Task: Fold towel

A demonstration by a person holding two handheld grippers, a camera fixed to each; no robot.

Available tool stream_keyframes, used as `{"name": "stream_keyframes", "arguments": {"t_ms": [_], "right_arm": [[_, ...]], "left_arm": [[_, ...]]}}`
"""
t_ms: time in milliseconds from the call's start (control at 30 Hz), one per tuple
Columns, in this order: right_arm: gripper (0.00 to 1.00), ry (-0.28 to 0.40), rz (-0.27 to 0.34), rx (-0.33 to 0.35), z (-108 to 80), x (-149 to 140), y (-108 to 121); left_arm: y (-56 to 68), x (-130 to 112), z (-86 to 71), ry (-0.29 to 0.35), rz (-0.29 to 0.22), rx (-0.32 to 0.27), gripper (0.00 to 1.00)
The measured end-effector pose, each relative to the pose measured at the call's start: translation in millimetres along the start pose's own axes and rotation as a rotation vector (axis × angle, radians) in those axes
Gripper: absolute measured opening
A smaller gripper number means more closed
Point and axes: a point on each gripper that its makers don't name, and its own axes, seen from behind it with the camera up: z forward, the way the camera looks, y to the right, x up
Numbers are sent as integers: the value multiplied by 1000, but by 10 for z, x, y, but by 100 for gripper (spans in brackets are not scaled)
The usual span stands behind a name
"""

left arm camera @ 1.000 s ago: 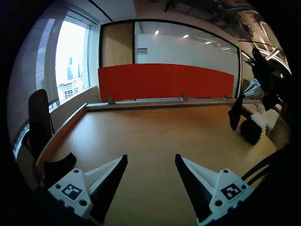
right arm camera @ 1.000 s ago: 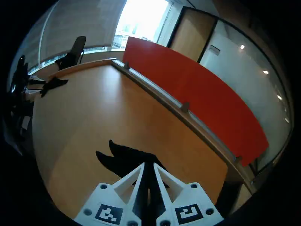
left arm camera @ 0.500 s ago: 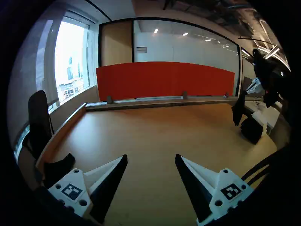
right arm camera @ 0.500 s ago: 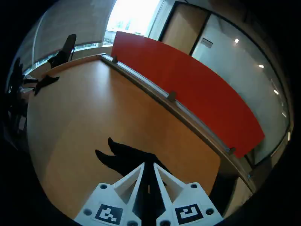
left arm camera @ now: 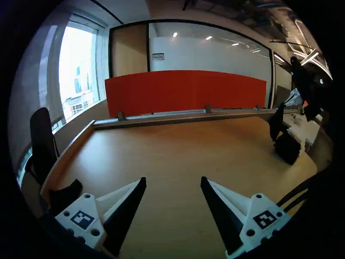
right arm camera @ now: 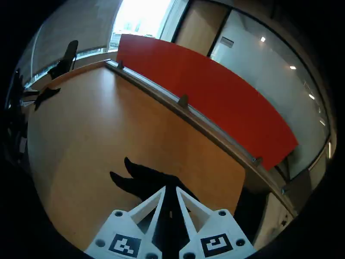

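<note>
A black towel [right arm camera: 140, 178] is pinched between the fingers of my right gripper [right arm camera: 169, 190], which is shut on it; dark folds poke out past the fingertips above the wooden table [right arm camera: 99, 129]. In the left gripper view the same towel [left arm camera: 274, 125] hangs as a dark strip at the far right, under the other gripper [left arm camera: 296, 98]. My left gripper [left arm camera: 172, 181] stands open, low over the table [left arm camera: 181, 151], with nothing between its fingers.
A red divider [left arm camera: 185, 91] on a rail runs along the table's far edge, also in the right gripper view [right arm camera: 207, 90]. A black chair [left arm camera: 42, 140] stands at the left by the window. A dark bundle [left arm camera: 288, 149] and white items [left arm camera: 304, 131] sit at the table's right end.
The right gripper has turned slightly with the towel still pinched, so the divider slides left in its view. The left gripper has barely drifted; its fingers stay equally apart.
</note>
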Motion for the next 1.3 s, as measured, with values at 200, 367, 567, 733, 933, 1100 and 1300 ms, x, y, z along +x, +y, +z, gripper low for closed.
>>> {"name": "stream_keyframes", "arguments": {"t_ms": [200, 367, 567, 733, 933, 1100, 1300], "right_arm": [[1, -11, 14, -5, -107, -164, 29], [1, -18, 30, -11, -207, -307, 54], [1, -30, 50, -15, -292, -465, 71], [1, -34, 66, -15, -342, -557, 26], [1, -54, 76, -18, -376, -699, -31], [1, -66, 91, -24, -422, -825, -90], [1, -102, 100, -32, -496, -1066, -144]], "left_arm": [[72, 21, 26, -1, 5, -13, 94], [117, 50, 22, 3, 10, -24, 94], [152, 62, 5, 5, 14, -31, 94], [155, 46, -20, 4, 12, -33, 94], [135, 33, -50, 5, 12, -34, 94], [113, 33, -72, 7, 12, -34, 94], [101, 26, -86, 6, 13, -37, 94]]}}
